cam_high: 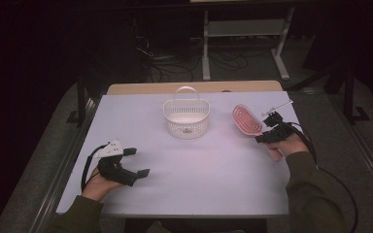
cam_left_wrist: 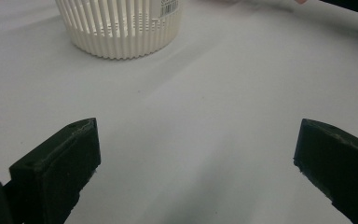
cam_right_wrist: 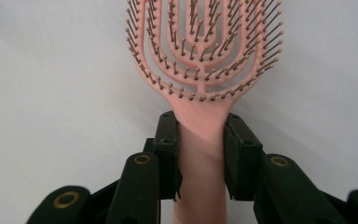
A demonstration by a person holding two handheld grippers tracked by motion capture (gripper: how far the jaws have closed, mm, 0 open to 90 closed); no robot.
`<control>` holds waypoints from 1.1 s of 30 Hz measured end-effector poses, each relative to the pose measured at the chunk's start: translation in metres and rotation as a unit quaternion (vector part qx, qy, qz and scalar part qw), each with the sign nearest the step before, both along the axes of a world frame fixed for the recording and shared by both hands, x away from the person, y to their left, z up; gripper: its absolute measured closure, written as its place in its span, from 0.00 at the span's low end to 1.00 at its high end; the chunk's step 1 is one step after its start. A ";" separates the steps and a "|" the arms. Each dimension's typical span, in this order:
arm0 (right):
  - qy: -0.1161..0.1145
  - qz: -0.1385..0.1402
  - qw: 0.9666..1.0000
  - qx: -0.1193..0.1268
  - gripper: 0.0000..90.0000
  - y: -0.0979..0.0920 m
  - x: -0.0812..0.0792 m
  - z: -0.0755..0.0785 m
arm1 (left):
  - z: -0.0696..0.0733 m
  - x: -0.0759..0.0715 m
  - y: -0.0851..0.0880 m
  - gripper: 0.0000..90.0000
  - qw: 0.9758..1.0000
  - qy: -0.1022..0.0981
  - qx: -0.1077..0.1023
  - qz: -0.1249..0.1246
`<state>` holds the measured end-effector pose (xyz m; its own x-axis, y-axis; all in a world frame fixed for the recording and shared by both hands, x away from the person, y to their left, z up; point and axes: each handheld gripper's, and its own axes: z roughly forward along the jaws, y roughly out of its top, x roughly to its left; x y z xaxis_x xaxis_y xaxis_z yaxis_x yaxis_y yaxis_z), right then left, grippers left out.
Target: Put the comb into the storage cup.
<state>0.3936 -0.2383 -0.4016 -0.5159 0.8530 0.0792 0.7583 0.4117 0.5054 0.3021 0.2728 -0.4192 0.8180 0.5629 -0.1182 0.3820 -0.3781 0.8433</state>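
Pink hairbrush (cam_right_wrist: pixel 204 70) is clamped by its handle in the right gripper (cam_high: pixel 271 132), head aimed twd the white basket (cam_high: pixel 186 118) just to its left; left gripper (cam_high: pixel 135 162) is held wide open, w/ nothing between.

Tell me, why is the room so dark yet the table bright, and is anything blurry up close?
High view: light falls on the white table; the floor around sinks into dark. Left gripper view: the near jaws look soft, the basket sharper. Right gripper view: the pink hairbrush is evenly lit, its bristles crisp, no glare.
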 end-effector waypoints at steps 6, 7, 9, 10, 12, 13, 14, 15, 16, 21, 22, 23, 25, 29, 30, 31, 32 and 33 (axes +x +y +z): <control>-0.019 0.010 1.000 0.010 0.77 0.001 -0.008 0.008 | 0.000 0.001 0.000 0.00 1.000 -0.001 -0.001 0.000; -0.023 0.014 1.000 0.014 0.77 0.002 -0.009 0.009 | 0.000 0.001 0.000 0.00 1.000 0.000 0.000 0.000; -0.031 0.019 0.999 0.018 0.77 0.004 -0.011 0.012 | 0.000 0.001 0.000 0.00 1.000 0.000 -0.001 0.001; -0.035 0.023 0.999 0.021 0.77 0.005 -0.012 0.013 | 0.000 0.001 0.000 0.00 1.000 0.001 -0.001 0.001; -0.042 0.028 0.998 0.030 0.77 0.006 -0.015 0.016 | 0.000 0.001 0.000 0.00 1.000 0.001 -0.001 0.002; -0.045 0.030 0.998 0.032 0.77 0.008 -0.016 0.017 | 0.000 0.001 0.000 0.00 1.000 0.001 0.000 0.001; -0.049 0.031 0.998 0.032 0.77 0.009 -0.017 0.019 | 0.000 0.001 0.000 0.00 1.000 0.001 0.001 0.000; -0.052 0.033 0.997 0.037 0.77 0.009 -0.019 0.020 | 0.000 0.001 0.000 0.00 1.000 0.001 0.001 0.000; -0.054 0.036 0.997 0.043 0.77 0.010 -0.021 0.022 | 0.000 0.001 0.000 0.00 1.000 0.001 0.000 0.000; -0.066 0.044 0.995 0.061 0.77 0.010 -0.028 0.025 | 0.000 0.000 0.000 0.00 1.000 0.001 -0.001 0.002; -0.067 0.046 0.995 0.066 0.77 0.010 -0.029 0.024 | 0.000 0.001 0.000 0.00 1.000 0.001 -0.001 0.001; -0.067 0.045 0.994 0.070 0.77 0.010 -0.031 0.023 | 0.000 0.001 0.000 0.00 1.000 0.001 0.000 0.001; -0.065 0.052 0.994 0.077 0.77 0.009 -0.033 0.021 | 0.000 0.001 0.000 0.00 1.000 0.002 0.001 0.001; -0.070 0.058 0.993 0.082 0.77 0.008 -0.036 0.022 | 0.000 0.001 -0.001 0.00 1.000 0.001 0.003 -0.001; -0.071 0.060 0.992 0.082 0.77 0.008 -0.037 0.022 | 0.000 0.001 -0.001 0.00 1.000 0.001 0.004 -0.001; -0.070 0.061 0.992 0.084 0.77 0.009 -0.038 0.023 | 0.000 0.001 -0.001 0.00 1.000 0.001 0.004 -0.001; -0.072 0.063 0.992 0.084 0.77 0.009 -0.038 0.023 | 0.000 0.001 -0.001 0.00 1.000 0.001 0.004 -0.001; -0.073 0.065 0.992 0.085 0.77 0.010 -0.039 0.023 | 0.000 0.000 -0.001 0.00 1.000 0.000 0.004 -0.001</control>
<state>0.3544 -0.2286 -0.3787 -0.6372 0.7593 0.1320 0.6181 0.4013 0.6760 0.3025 0.2721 -0.4194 0.8195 0.5616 -0.1142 0.3813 -0.3855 0.8402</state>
